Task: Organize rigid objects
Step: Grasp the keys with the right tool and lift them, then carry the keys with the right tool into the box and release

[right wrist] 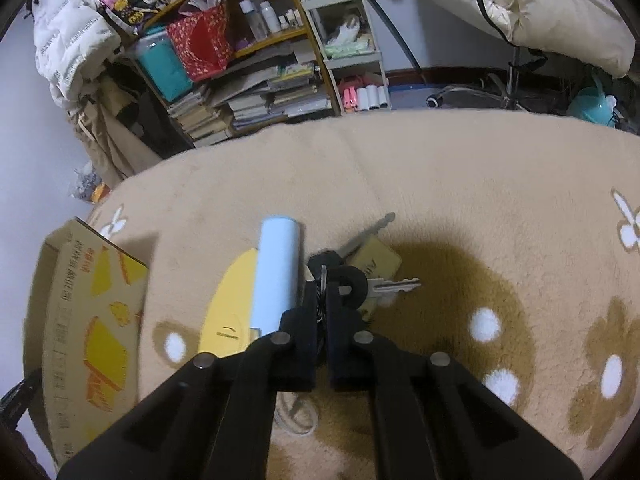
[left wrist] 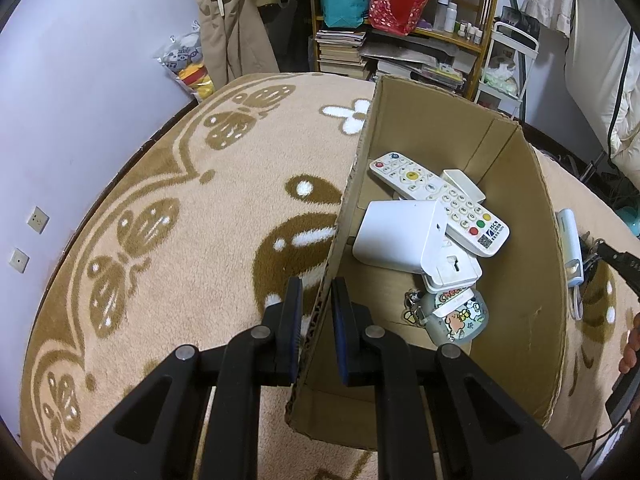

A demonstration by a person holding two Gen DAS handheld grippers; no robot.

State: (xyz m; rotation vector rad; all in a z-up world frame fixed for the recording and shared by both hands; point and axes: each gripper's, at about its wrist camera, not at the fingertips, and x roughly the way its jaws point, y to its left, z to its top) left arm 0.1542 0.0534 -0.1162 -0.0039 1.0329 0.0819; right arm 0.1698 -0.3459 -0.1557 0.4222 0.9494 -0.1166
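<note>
My left gripper (left wrist: 316,286) is shut on the top edge of the left wall of an open cardboard box (left wrist: 348,208). Inside the box lie a white remote (left wrist: 436,196), a white boxy device (left wrist: 400,236), a white plug (left wrist: 454,272) and a cartoon-printed pouch (left wrist: 456,316). My right gripper (right wrist: 319,288) is shut on the ring of a bunch of keys (right wrist: 394,286), which has black key heads and a tan tag (right wrist: 374,260). Just left of it a light blue power bank (right wrist: 276,276) rests on a flat yellow object (right wrist: 230,312). The box (right wrist: 80,320) stands further left.
Everything sits on a beige rug with brown flower patterns (left wrist: 180,200). A crowded bookshelf (right wrist: 248,92) and a white cart (right wrist: 352,40) stand behind the rug. The power bank (left wrist: 572,240) lies just outside the box's right wall. A person's fingers (left wrist: 630,344) show at the right edge.
</note>
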